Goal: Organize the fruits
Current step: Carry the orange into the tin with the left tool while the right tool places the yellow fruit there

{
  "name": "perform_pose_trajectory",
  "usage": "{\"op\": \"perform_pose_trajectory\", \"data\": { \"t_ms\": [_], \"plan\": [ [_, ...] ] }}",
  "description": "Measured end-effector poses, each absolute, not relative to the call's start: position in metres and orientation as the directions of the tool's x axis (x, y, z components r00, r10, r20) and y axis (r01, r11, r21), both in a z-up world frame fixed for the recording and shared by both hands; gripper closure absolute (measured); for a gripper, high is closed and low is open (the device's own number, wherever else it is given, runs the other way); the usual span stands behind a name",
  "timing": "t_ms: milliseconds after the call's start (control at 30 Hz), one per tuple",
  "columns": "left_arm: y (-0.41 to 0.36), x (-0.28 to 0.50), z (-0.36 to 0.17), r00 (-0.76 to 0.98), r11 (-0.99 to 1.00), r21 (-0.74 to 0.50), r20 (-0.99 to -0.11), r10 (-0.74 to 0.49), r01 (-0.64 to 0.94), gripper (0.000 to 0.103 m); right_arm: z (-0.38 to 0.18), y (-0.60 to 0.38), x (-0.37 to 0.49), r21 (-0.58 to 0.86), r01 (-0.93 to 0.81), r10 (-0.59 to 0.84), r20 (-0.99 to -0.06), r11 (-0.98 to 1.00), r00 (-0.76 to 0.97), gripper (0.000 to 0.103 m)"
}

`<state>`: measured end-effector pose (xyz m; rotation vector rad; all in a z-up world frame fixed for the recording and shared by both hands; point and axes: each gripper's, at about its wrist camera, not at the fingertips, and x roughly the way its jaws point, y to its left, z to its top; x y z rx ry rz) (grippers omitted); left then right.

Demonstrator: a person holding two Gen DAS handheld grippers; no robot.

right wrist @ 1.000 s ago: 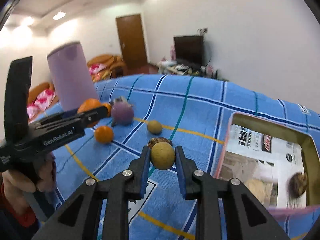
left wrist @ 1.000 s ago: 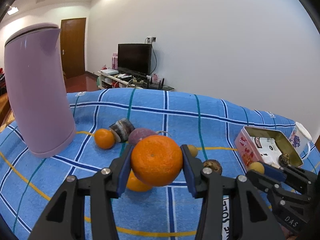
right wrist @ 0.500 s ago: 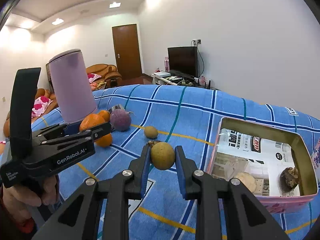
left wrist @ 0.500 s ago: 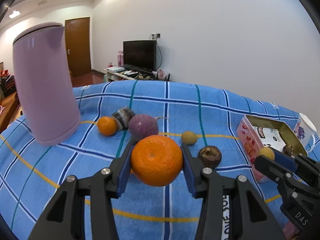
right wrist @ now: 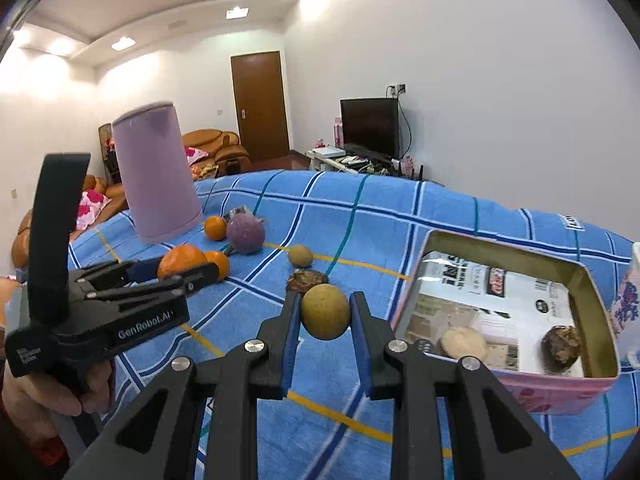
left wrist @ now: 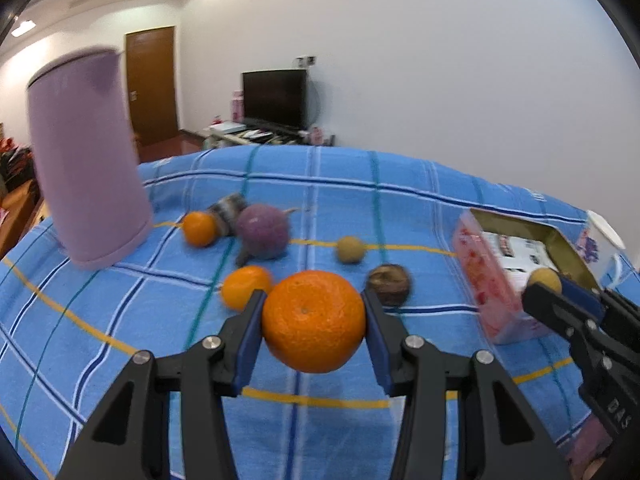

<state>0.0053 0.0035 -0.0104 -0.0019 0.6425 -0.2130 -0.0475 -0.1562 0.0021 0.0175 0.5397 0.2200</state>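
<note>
Fruits in transit: my left gripper (left wrist: 313, 322) is clenched on a large orange (left wrist: 314, 321), my right gripper (right wrist: 325, 317) on a small yellow-brown fruit (right wrist: 325, 317), both held above the blue checked cloth (left wrist: 360, 200). The pink tin (right wrist: 560, 390), already holding two pieces, lies just right. I judge it best to carry each fruit over the rim, lower it, then let go.

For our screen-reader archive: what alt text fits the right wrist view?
The right gripper holds a small tan fruit above a blue checked cloth, beside an open pink tin holding two items. At left, the left gripper grips an orange.
</note>
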Motion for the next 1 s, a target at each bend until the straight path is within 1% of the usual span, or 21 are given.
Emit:
{"op": "perform_pose_trajectory", "data": {
  "t_ms": [167,267,400,700,1000],
  "plan": [
    [-0.026,0.004,0.009,0.777,0.953,-0.086,-0.560,-0.289,0.292,0.054,0.009,-0.187,-0.050,0.106,-0.139,0.173,-0.479,0.985,0.861,0.076],
    [-0.045,0.006,0.015,0.775,0.944,-0.077,-0.551,-0.310,0.322,0.054,0.013,-0.201,-0.050,0.128,-0.107,0.155,-0.465,0.986,0.872,0.076],
    [-0.071,0.006,0.017,0.772,0.934,-0.061,-0.547,-0.325,0.351,0.054,0.019,-0.219,-0.052,0.138,-0.070,0.125,-0.446,0.988,0.886,0.076],
    [-0.110,0.008,0.017,0.778,0.920,-0.010,-0.530,-0.337,0.391,0.054,0.023,-0.255,-0.052,0.134,0.014,0.047,-0.436,0.991,0.899,0.076],
    [-0.145,0.017,0.019,0.772,0.904,-0.014,-0.516,-0.372,0.427,0.054,0.024,-0.279,-0.044,0.130,0.086,-0.021,-0.436,0.988,0.900,0.076]
  ]
}}
